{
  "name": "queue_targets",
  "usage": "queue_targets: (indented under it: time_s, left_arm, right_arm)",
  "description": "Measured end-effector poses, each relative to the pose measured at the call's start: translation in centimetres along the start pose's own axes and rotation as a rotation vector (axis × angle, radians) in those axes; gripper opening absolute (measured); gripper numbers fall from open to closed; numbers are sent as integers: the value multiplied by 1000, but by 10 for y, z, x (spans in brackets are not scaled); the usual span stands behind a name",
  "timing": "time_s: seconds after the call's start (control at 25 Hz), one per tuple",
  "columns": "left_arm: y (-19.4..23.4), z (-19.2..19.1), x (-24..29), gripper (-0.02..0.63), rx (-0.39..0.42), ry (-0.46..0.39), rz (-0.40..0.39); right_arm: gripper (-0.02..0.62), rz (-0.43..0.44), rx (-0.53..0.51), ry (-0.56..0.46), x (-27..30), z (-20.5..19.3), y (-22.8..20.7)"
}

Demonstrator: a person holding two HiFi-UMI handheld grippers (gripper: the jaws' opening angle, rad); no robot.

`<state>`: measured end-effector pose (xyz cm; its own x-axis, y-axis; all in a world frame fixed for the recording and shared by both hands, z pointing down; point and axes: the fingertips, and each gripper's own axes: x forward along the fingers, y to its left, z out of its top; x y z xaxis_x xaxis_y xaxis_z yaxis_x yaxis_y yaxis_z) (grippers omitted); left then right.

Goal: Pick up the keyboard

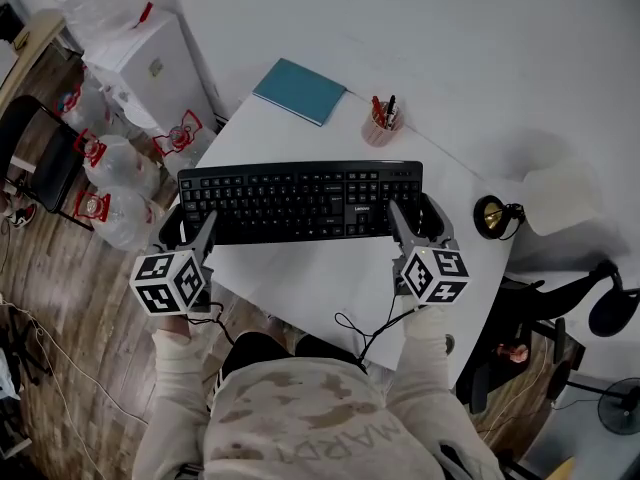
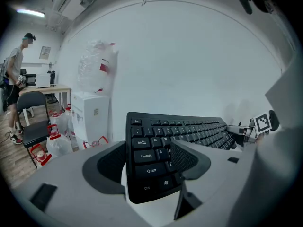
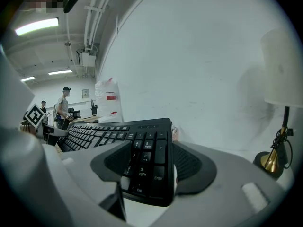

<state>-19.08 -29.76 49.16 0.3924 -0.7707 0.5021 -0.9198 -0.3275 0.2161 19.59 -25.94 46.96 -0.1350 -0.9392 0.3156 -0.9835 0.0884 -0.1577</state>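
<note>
A black keyboard [image 1: 300, 201] lies across the white table [image 1: 320, 278]. My left gripper [image 1: 188, 232] straddles its left end: one finger stands off the edge, the other over the keys. In the left gripper view the keyboard [image 2: 161, 150] runs between the pads, and a white sliver shows beside the left pad [image 2: 109, 167]. My right gripper [image 1: 417, 222] straddles the right end the same way. In the right gripper view the number-pad end [image 3: 149, 167] sits between the pads, with a thin gap at the right pad [image 3: 191, 167]. Both grippers stand open around the keyboard.
A teal notebook [image 1: 299, 90] and a pen cup [image 1: 382, 125] sit behind the keyboard. A brass lamp base [image 1: 490, 216] stands at the right edge. Water jugs [image 1: 118, 163], a white box and a black chair [image 1: 40, 158] are on the floor to the left.
</note>
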Motion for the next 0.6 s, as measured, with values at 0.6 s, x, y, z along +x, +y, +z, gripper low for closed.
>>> queue_targets:
  time_s: [0.6]
  left_arm:
    - [-25,49,-24,302,47,-127,-33]
  right_arm:
    - [290,-25,-38,-134,-35,53,0]
